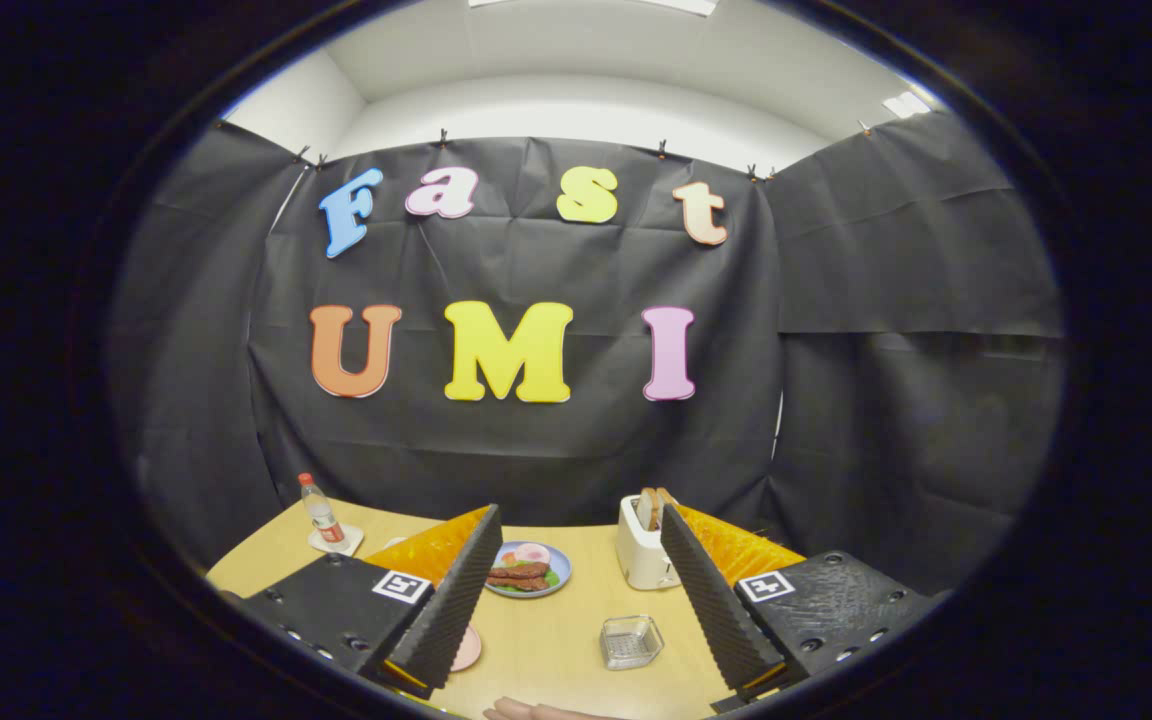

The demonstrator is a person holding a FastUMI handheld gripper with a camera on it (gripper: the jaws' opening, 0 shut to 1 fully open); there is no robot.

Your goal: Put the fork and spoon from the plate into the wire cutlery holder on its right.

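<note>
- Claw [576, 590] above the near part of the table [556, 660], its two ribbed fingers [456, 600] spread wide apart with nothing between the pads.
- Wire cutlery holder [631, 641] stands on the table between the fingers, closer to the right one and towards the near edge; whether anything is inside it cannot be told.
- A blue plate [528, 568] with food lies beyond the fingertips, just beside the left finger, towards the far edge.
- A white toaster [642, 545] with bread in its slot stands near the far edge, partly behind the right finger.
- A bottle [320, 511] with a red cap stands on a coaster at the far left corner.
- A pink round thing [467, 648] peeks out from behind the left finger.
- Part of a hand [536, 712] rests at the near edge.
- Fork and spoon are too small or hidden to make out.
</note>
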